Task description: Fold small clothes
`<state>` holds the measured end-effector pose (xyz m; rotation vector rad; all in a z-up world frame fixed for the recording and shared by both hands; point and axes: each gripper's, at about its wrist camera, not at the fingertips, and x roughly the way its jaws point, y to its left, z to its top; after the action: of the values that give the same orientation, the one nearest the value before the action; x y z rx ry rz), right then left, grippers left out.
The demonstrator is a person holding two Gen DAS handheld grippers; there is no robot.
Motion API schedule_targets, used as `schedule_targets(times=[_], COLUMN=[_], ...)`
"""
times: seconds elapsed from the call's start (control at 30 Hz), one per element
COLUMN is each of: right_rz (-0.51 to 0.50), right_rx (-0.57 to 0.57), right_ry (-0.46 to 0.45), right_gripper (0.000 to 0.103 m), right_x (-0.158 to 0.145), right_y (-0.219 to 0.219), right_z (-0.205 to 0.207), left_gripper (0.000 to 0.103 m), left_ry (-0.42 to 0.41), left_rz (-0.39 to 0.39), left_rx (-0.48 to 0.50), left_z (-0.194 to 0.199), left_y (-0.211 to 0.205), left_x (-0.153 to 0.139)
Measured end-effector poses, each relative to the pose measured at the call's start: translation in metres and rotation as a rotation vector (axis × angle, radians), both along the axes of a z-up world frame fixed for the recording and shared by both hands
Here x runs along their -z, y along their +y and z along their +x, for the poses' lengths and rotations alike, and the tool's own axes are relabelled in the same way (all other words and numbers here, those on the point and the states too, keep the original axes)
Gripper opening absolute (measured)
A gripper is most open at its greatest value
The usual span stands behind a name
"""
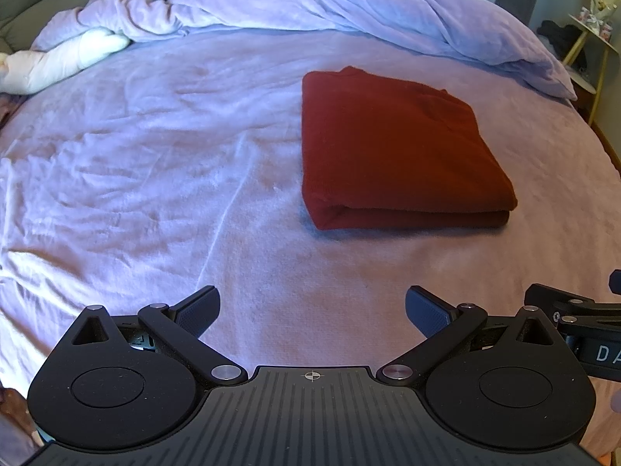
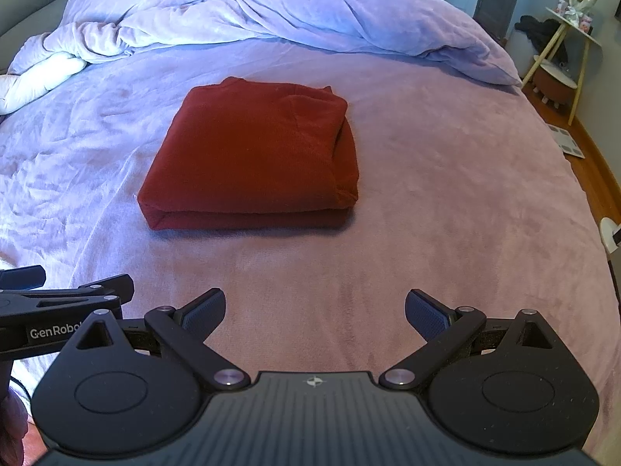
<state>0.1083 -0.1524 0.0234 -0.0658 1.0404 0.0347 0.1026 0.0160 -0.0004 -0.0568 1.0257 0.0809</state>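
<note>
Pillow [image 1: 58, 62], white, at 10 o'clock in the left wrist view, half tucked under the bunched lilac duvet [image 1: 310, 4] that runs across the far side of the bed [image 1: 136, 155]. Bed sheet is pinkish-lilac, wrinkled on the left, smoother toward the right.

Left hand-held gripper [image 1: 312, 310] at 6 o'clock of its own view, jaws spread wide, nothing between the fingers [image 1: 198, 310], only bare sheet showing in the gap. Its body also shows at 9 o'clock in the right wrist view.

Red garment [image 1: 399, 147] lies folded into a compact rectangle, flat on the sheet, fold edge facing the cameras. From the left wrist it sits at 1 o'clock; from the right wrist [image 2: 252, 155] at 11 o'clock. It is well apart from both grippers, touching neither.

Right hand-held gripper [image 2: 314, 312] at 6 o'clock of its view, jaws also wide, empty. The two grippers sit side by side, near each other, both at the near edge of the bed.

Side table [image 2: 570, 39] with slim pale legs at 2 o'clock beyond the bed, dark items on and behind it, too small to identify. Wood floor [image 2: 594, 171] at 3 o'clock.
</note>
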Motion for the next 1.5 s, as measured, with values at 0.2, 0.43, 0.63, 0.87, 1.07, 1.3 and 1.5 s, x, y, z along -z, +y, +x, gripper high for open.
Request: schedule_targets(times=[0.2, 0.43, 0.63, 0.87, 1.07, 1.3, 1.5], right_rz=[-0.001, -0.001, -0.001, -0.001, -0.002, 0.000, 0.003], right_rx=[-0.004, -0.007, -0.010, -0.010, -0.008, -0.008, -0.010], right_ry=[-0.001, -0.002, -0.004, -0.001, 0.000, 0.001, -0.002], right_gripper=[0.099, 0.099, 0.099, 0.099, 0.099, 0.099, 0.099], right_x=[-0.0009, -0.0014, -0.0016, -0.0020, -0.0013, 0.0003, 0.0004], right_y=[0.0003, 0.0010, 0.0015, 0.0022, 0.0019, 0.0002, -0.0020], right_z=[0.0014, 0.0005, 0.0007, 0.0013, 0.0023, 0.0037, 0.0039], left_gripper=[0.103, 0.103, 0.103, 0.103, 0.103, 0.103, 0.103], left_ry=[-0.001, 0.000, 0.001, 0.003, 0.004, 0.003, -0.049], left_rz=[0.003, 0.004, 0.007, 0.010, 0.011, -0.001, 0.006], left_rx=[-0.001, 0.001, 0.000, 0.004, 0.006, 0.015, 0.037], left_z=[0.0001, 0.0009, 0.0015, 0.0025, 0.0033, 0.0049, 0.0006], left_y=[-0.0025, -0.0033, -0.0042, -0.0034, -0.0038, -0.0030, -0.0050], left_x=[-0.0009, -0.0016, -0.0018, -0.0013, -0.0010, -0.0005, -0.0038])
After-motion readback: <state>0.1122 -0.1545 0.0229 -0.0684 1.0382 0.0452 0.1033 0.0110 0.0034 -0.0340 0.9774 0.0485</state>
